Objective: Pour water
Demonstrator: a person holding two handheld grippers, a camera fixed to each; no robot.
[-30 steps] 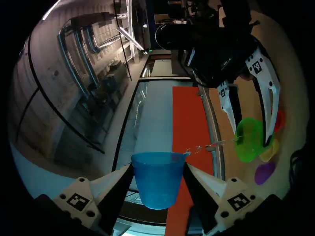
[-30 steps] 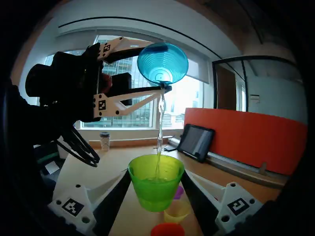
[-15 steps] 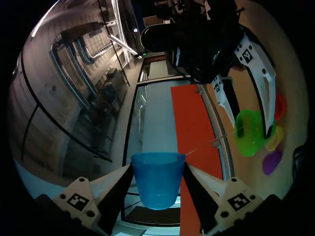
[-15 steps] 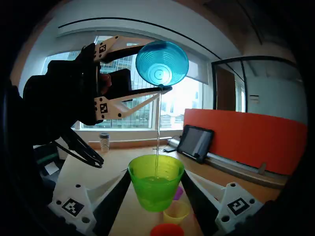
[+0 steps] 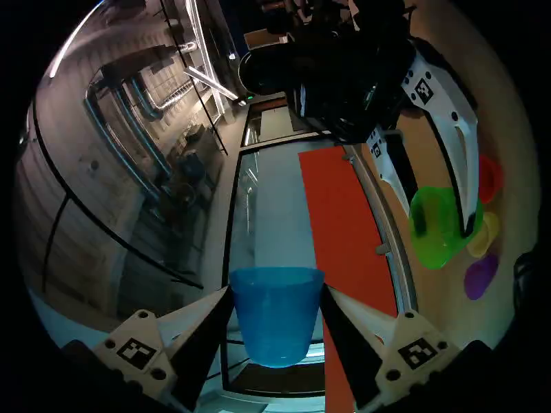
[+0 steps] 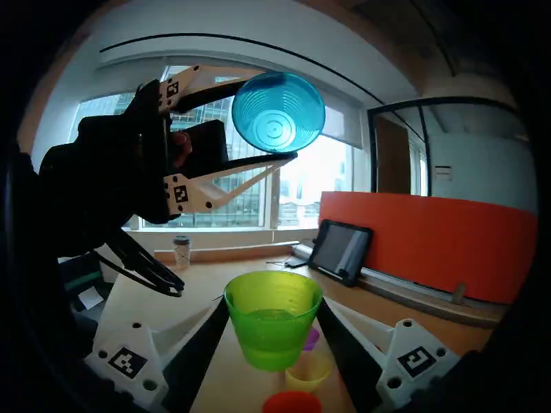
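- No stream shows below the tipped translucent blue plastic cup [image 6: 277,112], so I judge the pour is ending. Roll it upright slowly, directly above the translucent green plastic cup [image 6: 273,316], so the last drips land inside.
- Hold the green cup level; water sits partway up it.
- Left gripper [image 5: 275,294]: fingers narrowed, pressing both sides of the blue cup.
- Right gripper [image 6: 273,306]: likewise clamped on the green cup, above the wooden table [image 6: 203,275].

The right gripper [image 6: 273,313] clamps a green cup [image 6: 273,334] below the tipped blue cup [image 6: 278,112].
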